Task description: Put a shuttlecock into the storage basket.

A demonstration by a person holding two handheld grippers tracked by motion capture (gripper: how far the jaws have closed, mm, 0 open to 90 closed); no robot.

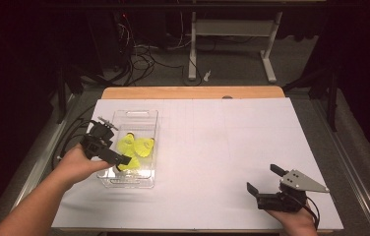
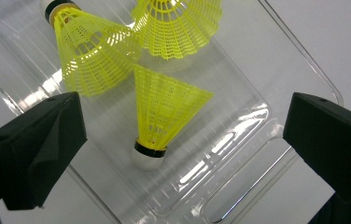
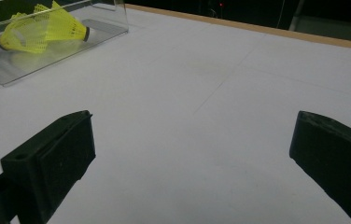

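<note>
**Mia:** From up high, what is the left gripper (image 1: 116, 158) doing?

**Ben:** It hangs over the near end of the clear box (image 1: 149, 147). I think it is there to pick something out. Three yellow shuttlecocks (image 1: 135, 147) lie close together in the box, on the left part of the white table (image 1: 232, 147).

**Mia:** And the right gripper (image 1: 264, 178)?

**Ben:** It rests near the front edge, well apart from the box. Its jaws are spread wide with nothing in them. I guess it is just waiting.

**Mia:** Now the left gripper view. Are its jaws wide too?

**Ben:** Yes, wide apart and holding nothing. Between them lies the nearest shuttlecock (image 2: 164, 114) on the floor of the box. It looks like the one to grab.

**Mia:** Which way does it point?

**Ben:** Its white round nose points down toward the camera. Its yellow skirt opens up and away. So its long line runs up and down in this view, across the gap between the jaws. Two more shuttlecocks lie above it; one (image 2: 92, 51) has its nose at the top left.

**Mia:** And the right gripper view?

**Ben:** Bare table between its spread jaws. Far off at the top left sits the box (image 3: 113, 18), with the shuttlecocks (image 3: 43, 30) lying on their sides.
</note>
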